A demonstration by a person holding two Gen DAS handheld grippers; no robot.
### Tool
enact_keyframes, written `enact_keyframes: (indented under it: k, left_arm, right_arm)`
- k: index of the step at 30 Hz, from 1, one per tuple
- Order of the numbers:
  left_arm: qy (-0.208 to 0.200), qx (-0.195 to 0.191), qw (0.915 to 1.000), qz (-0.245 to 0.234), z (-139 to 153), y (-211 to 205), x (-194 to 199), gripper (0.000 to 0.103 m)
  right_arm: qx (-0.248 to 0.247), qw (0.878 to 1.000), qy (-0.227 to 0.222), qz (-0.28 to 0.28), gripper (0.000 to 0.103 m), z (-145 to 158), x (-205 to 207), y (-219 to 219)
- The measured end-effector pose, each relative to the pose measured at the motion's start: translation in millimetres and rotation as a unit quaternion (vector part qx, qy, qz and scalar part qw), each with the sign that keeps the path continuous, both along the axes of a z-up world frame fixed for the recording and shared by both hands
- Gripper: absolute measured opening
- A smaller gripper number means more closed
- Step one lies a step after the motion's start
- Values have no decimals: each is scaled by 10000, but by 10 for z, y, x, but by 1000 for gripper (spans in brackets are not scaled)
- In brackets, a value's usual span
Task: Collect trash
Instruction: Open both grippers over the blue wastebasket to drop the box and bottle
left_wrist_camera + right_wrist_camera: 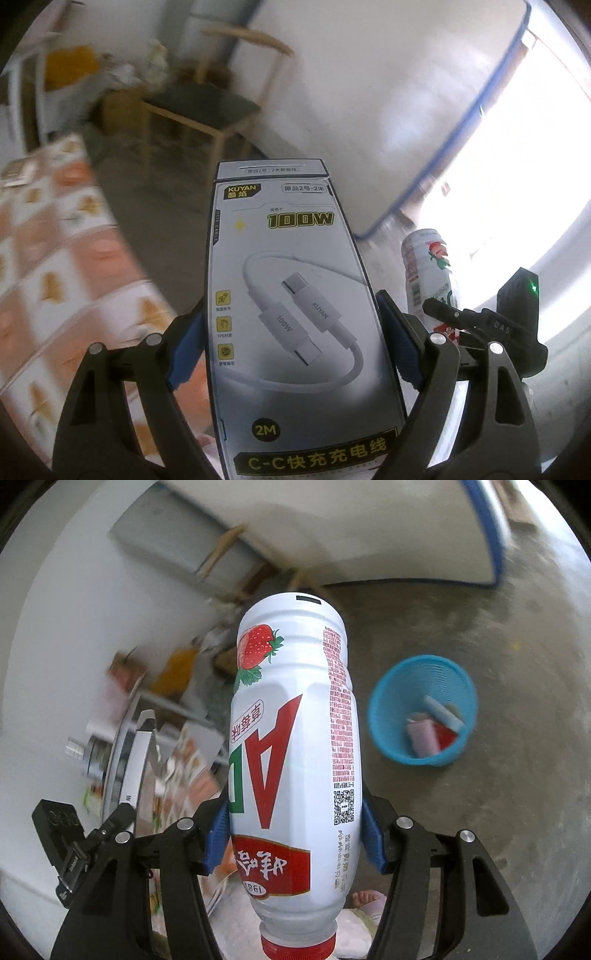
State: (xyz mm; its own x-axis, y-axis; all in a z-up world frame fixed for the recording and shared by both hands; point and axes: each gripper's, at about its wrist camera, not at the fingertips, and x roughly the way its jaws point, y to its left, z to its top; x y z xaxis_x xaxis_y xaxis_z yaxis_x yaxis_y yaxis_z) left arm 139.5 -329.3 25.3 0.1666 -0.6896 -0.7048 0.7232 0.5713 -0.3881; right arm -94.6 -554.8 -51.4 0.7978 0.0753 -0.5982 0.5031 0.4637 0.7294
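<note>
Carrying two pieces of trash at once, one per hand, with both views smeared by blur at the edges. Next stop, by my reading, is the blue basket (pixel 421 709) on the concrete floor (pixel 517 812), which already has a few scraps in its bottom.

Left gripper (pixel 291 332): clamped on a cable box (pixel 288 295), grey carton with a charging-cable print, blue pads pressing its two long edges about halfway up. The box stands on end, its top flap pointing away from the camera, its lower end running out of view between the finger frames.

Right gripper (pixel 295 830): clamped on a strawberry drink bottle (pixel 291 738), white with a red cap. The bottle is inverted in the grip, cap toward the camera, base pointing outward. Pads sit on its lower label, one each side.

Basket lies ahead and to the right of the bottle in the right wrist view, well apart from it, nothing in between. It does not show in the left wrist view; there I see only a chair (pixel 207 110), a propped mattress (pixel 369 92) and a patterned tablecloth (pixel 55 277).

To do this well, I judge:
- bring each item squarely over the basket mouth before letting go
- drop the bottle first, since it is nearer
- release low, as the smooth bottle could bounce or roll off the rim
- keep the two grippers from crowding each other, for they ride close together.
</note>
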Motion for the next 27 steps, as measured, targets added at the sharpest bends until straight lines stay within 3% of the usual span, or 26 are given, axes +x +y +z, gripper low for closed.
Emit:
enact_keyframes:
  k: [4, 10, 13, 15, 20, 27]
  left_arm:
    - [382, 355, 9980, -347, -369, -672, 115, 81]
    - [648, 750, 9944, -353, -936, -1590, 441, 82]
    - [804, 760, 9936, -236, -1159, -1942, 674, 85]
    - [881, 787, 9929, -145, -1320, -2147, 780, 85]
    - [995, 636, 9930, -17, -1353, -2103, 879, 85]
    - [548, 4, 9984, -98, -862, -1691, 720, 85]
  right_arm:
    - [483, 9985, 98, -248, 58, -386, -58, -322]
    - [984, 9939, 285, -417, 58, -902, 381, -765]
    - [1149, 9912, 374, -547, 59, -1300, 712, -1139]
    - [1165, 9892, 515, -728, 77, -1534, 839, -1309]
    - [1217, 9819, 979, -1075, 77, -2033, 964, -1424]
    - [871, 9848, 1155, -965, 77, -2006, 857, -1253]
